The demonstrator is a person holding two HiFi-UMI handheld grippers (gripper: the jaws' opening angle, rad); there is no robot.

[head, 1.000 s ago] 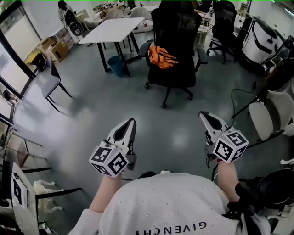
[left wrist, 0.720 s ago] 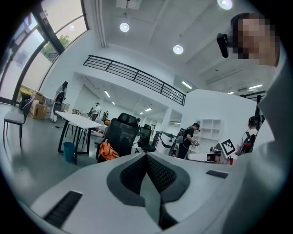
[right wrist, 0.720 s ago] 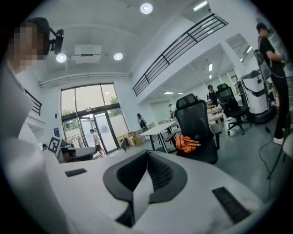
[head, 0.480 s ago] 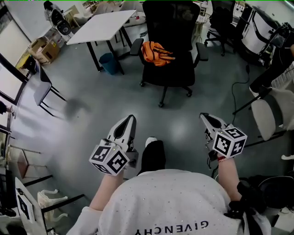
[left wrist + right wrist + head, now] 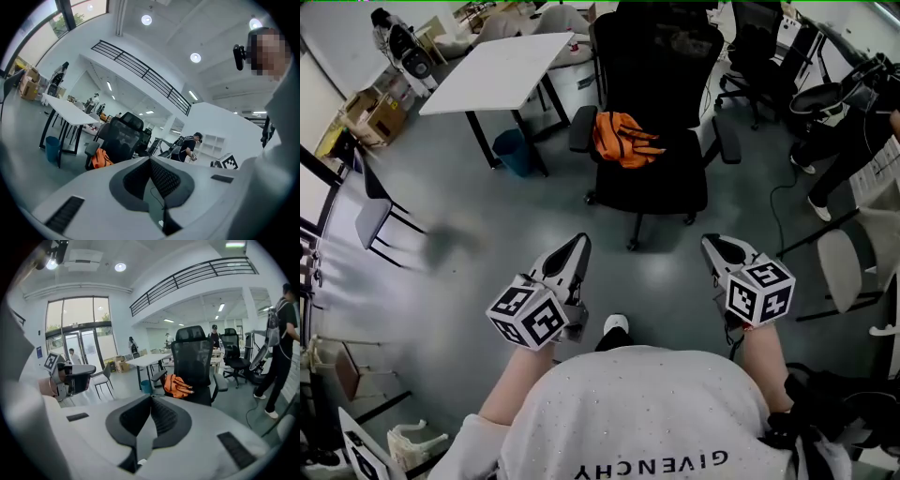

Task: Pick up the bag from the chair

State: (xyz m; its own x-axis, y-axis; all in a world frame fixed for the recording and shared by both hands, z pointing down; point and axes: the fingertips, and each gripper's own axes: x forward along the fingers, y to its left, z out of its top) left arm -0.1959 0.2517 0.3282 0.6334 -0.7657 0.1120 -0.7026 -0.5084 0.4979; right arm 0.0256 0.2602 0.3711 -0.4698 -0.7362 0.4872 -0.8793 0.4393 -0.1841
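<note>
An orange bag (image 5: 623,138) lies on the seat of a black office chair (image 5: 670,183) straight ahead of me in the head view. Both grippers hang low near my body, well short of the chair. The left gripper (image 5: 576,246) points at the chair's left side, its jaws shut with nothing between them. Pointing at the chair's right side, the right gripper (image 5: 713,247) is likewise shut and empty. In the left gripper view the bag (image 5: 99,159) is small at left of the chair (image 5: 123,133). The right gripper view shows the bag (image 5: 177,384) on the chair (image 5: 194,357) just beyond the jaw tips.
A white table (image 5: 497,70) with a blue bin (image 5: 511,150) under it stands left of the chair. A grey chair (image 5: 370,211) is at far left, black chairs (image 5: 759,37) at back right, a white chair (image 5: 834,267) at right. A person (image 5: 281,348) walks at right.
I have come closer to the chair: it and the bag sit lower and larger in the head view. Both grippers stay shut in the same low pose.
</note>
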